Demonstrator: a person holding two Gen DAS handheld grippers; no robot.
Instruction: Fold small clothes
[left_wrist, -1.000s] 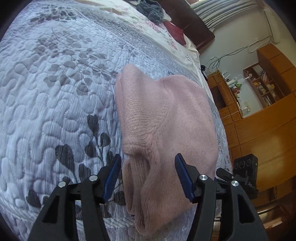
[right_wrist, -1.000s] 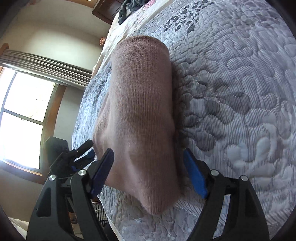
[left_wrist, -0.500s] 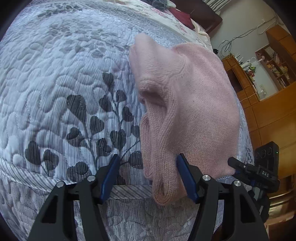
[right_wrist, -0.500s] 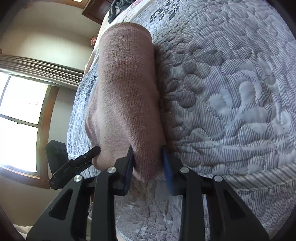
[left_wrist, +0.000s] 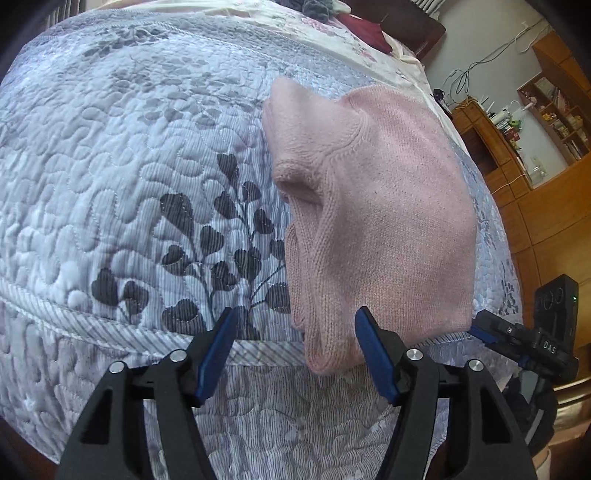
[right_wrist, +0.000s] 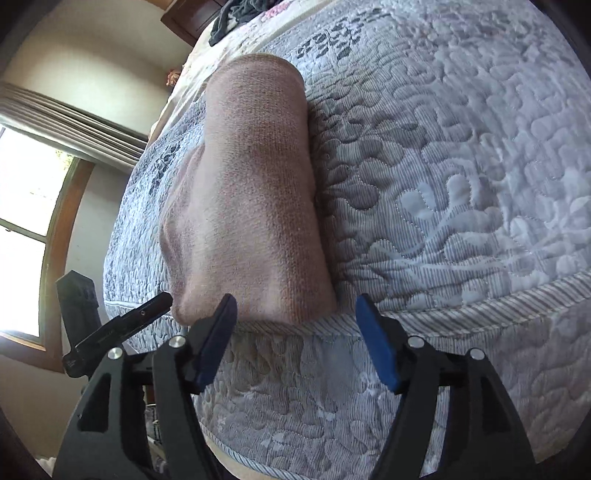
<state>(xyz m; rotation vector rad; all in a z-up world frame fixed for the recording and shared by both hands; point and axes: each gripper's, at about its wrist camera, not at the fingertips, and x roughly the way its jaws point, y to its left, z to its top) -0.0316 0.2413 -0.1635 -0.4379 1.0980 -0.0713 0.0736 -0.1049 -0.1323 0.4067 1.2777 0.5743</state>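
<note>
We have just let go of the pink knit sweater (left_wrist: 376, 221). Half a second ago our right gripper (right_wrist: 297, 332) was pinching its near edge; now its jaws are wide open, and so are the left gripper's (left_wrist: 295, 339). The sweater lies folded on the bed quilt (left_wrist: 110, 184), by the near edge. This fold looks done.

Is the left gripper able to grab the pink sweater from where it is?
Probably yes. The left gripper is open, the pink sweater lies just ahead on the quilt, and nothing blocks it.
</note>
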